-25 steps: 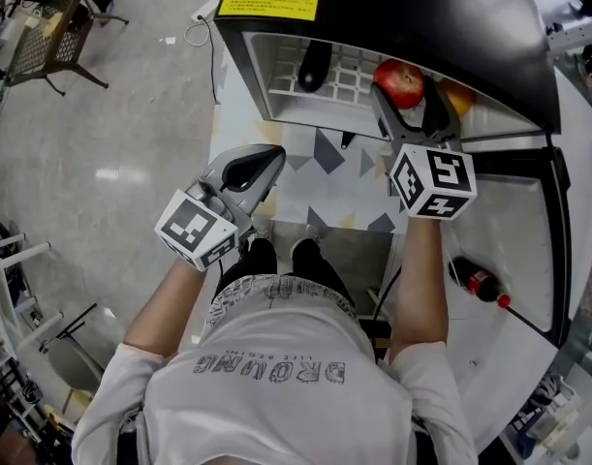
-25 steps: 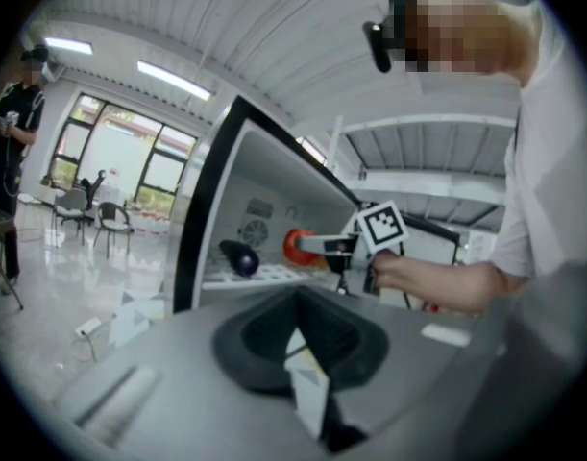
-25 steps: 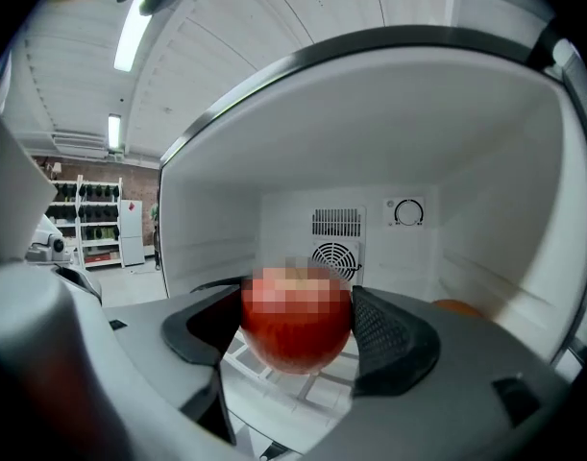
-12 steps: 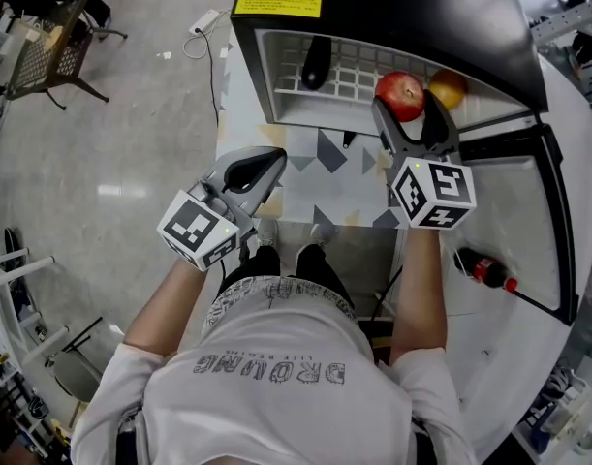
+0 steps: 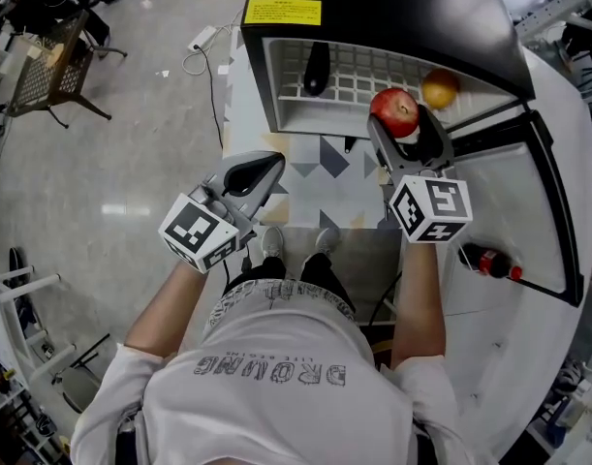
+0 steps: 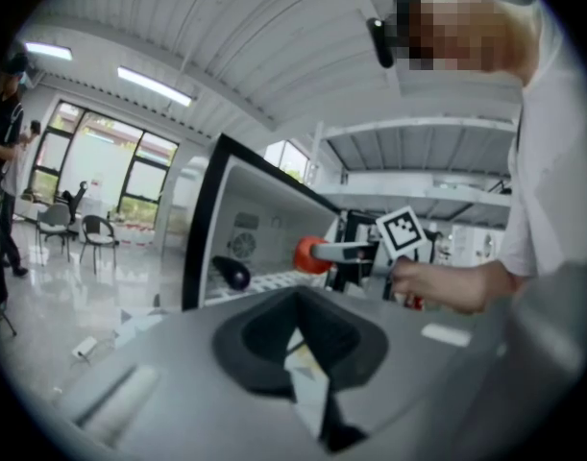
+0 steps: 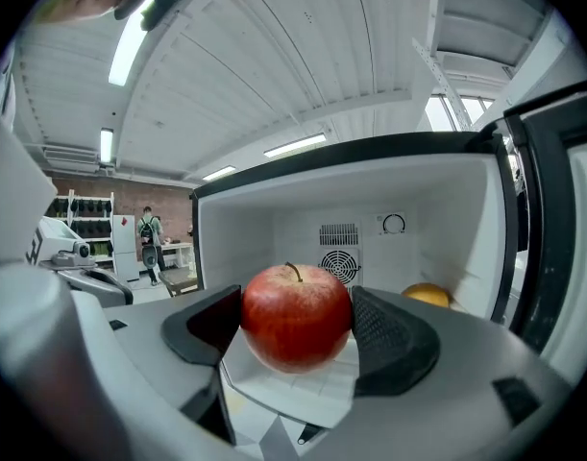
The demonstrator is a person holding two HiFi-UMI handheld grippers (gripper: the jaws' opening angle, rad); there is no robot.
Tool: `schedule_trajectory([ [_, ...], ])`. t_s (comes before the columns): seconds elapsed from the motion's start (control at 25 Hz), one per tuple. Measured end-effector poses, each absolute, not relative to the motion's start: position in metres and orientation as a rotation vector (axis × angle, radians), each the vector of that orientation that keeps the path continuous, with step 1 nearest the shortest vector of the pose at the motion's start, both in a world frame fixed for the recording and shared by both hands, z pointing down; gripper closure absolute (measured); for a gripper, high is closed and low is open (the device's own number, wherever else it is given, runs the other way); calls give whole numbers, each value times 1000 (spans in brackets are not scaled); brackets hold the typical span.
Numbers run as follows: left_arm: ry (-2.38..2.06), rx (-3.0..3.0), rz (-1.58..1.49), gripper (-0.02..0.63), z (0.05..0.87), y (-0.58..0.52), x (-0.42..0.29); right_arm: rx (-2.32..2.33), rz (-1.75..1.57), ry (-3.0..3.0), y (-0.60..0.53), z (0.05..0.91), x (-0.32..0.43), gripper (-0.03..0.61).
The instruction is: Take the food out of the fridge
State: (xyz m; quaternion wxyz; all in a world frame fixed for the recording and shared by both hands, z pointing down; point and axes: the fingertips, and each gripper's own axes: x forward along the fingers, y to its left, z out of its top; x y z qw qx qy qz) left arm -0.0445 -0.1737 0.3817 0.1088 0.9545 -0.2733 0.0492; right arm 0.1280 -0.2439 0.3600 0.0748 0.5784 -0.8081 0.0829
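Behind right gripper (image 7: 291,339) clamping apple (image 7: 295,310), orange (image 7: 428,295) half hidden.

The apple (image 5: 395,111) sits between the right gripper's (image 5: 404,129) jaws, at the front edge of the fridge (image 5: 373,8). The orange (image 5: 439,89) lies behind it, to the right, on the shelf (image 5: 358,66). A long thing (image 5: 316,68) lies on the shelf's left side. The bottle (image 5: 487,263) lies in the open door (image 5: 514,201), far right. The left gripper (image 5: 262,168) is out front, left of the apple, well apart.
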Motion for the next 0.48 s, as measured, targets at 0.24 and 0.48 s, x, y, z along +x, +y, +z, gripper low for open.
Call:
schedule_trajectory([
  [0.24,-778,2830,140,607,376,-173,-45,1735,249,-2428,-226,358,123,249],
  [0.48,-764,2851,132,607,369,-172,-45,1733,269,-2433,-208,359,119,249],
])
